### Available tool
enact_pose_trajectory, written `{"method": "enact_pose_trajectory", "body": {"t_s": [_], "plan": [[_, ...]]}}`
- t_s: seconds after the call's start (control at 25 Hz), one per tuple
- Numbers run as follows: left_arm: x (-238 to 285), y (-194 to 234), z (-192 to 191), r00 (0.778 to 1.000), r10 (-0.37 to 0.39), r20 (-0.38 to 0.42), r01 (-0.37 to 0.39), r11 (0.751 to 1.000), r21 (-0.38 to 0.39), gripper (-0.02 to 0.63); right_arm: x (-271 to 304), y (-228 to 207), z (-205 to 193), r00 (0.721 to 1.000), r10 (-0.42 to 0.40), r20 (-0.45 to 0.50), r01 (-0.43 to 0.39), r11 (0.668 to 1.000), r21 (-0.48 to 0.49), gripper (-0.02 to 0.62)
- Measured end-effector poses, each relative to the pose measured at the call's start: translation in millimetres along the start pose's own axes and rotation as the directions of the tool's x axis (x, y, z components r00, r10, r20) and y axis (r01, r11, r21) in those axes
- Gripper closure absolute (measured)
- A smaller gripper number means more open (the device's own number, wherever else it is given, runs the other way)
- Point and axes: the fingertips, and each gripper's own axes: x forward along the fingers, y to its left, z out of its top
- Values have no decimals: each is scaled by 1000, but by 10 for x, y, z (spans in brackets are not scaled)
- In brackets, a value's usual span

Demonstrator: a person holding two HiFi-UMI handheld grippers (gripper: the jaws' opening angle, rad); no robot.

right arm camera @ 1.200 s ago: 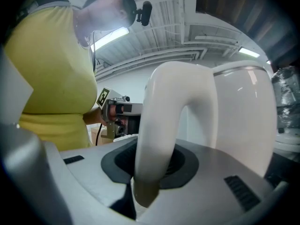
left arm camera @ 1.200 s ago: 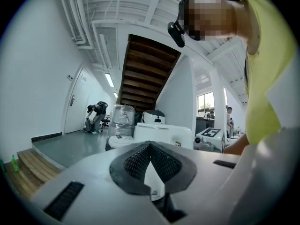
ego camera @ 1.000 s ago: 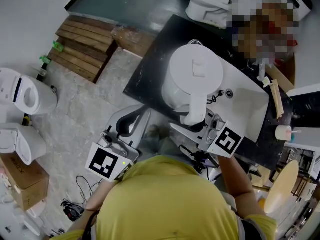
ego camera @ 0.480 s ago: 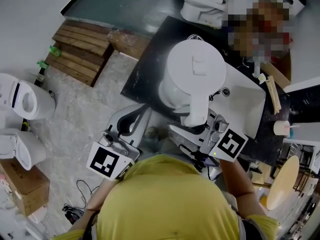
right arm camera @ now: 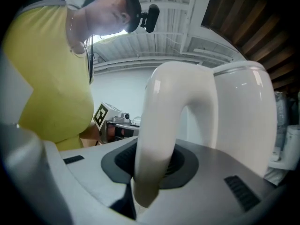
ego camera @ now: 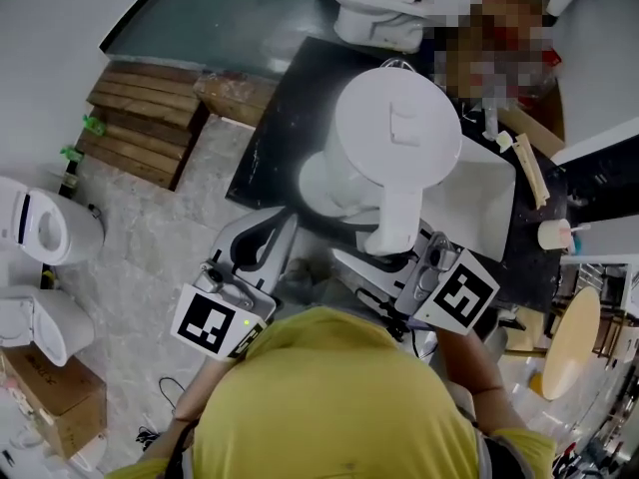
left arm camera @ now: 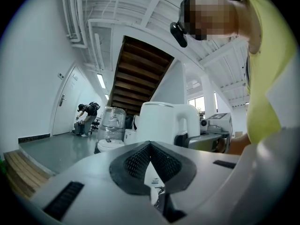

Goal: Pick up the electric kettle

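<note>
Jaws of right gripper (right arm camera: 150, 172) clamp the electric kettle (ego camera: 394, 138) by its handle (right arm camera: 159, 125); left gripper (left arm camera: 150, 161) pinched closed, empty. Kettle hangs over black counter (ego camera: 270, 148), beside sink (ego camera: 484, 208). Pick looks basically done.

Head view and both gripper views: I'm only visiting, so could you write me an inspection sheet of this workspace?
Surface: black counter bearing a white basin.
Job's things: white electric kettle, lid down, held by its handle.
Clutter: wooden strip and small cup at the counter's right end.
Grippers: right gripper shut on the handle; left gripper shut, empty, beside the kettle.
Cables: dark lead on the floor.
Surroundings: toilets, wooden planks, cardboard box.
</note>
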Motion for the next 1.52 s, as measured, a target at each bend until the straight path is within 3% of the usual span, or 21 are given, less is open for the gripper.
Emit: {"method": "enact_pose_trajectory", "body": {"t_s": [0.4, 0.76, 1.08, 1.52], "plan": [[159, -137, 16, 997, -73, 4, 73, 997, 9, 597, -180, -112, 52, 991, -133, 15, 133, 991, 2, 495], [271, -256, 6, 993, -121, -3, 121, 993, 12, 597, -345, -248, 37, 965, -262, 19, 262, 965, 24, 495], [358, -345, 17, 988, -154, -5, 154, 988, 16, 597, -518, -403, 31, 928, -373, 9, 373, 927, 53, 495], [399, -390, 51, 985, -172, 1, 172, 985, 26, 597, -688, -524, -62, 850, -526, -38, 527, 850, 29, 495]]}}
